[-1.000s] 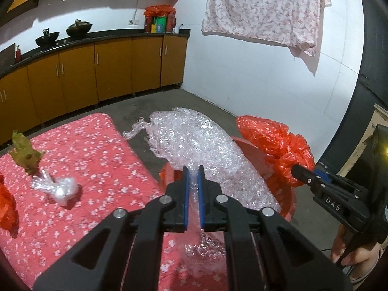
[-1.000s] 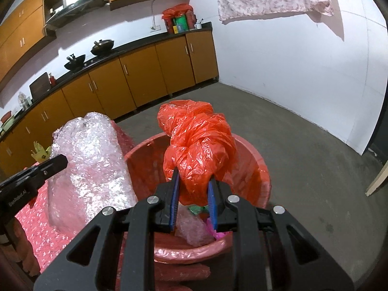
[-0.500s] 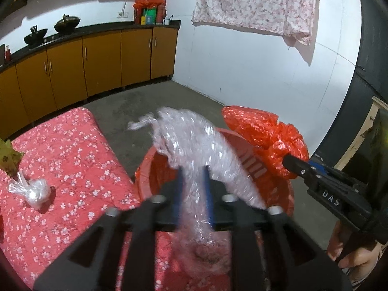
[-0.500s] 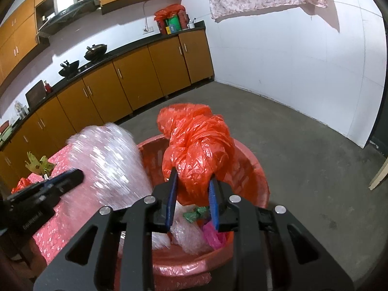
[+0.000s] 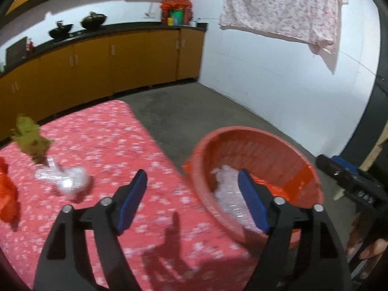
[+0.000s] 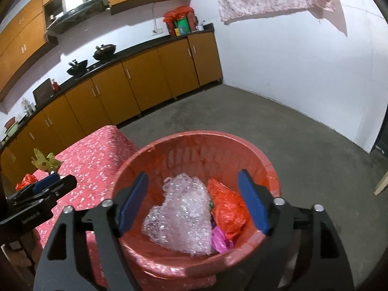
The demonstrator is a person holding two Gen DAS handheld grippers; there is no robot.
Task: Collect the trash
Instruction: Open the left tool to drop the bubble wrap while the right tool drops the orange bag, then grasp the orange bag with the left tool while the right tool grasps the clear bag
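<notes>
Trash (image 6: 184,208) in basket (image 6: 242,143), tongs agape

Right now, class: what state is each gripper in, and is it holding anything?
Left gripper: jaws just opened, holding nothing.
Right gripper: jaws just opened, empty; the bubble wrap and orange bag lie in the red basket.

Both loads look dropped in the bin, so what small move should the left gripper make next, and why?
Probably swing the left gripper left toward the clear bag on the table. Its jaws have just been opening and hold nothing, the bubble wrap lies in the bin, and that bag is the nearest trash left.
</notes>
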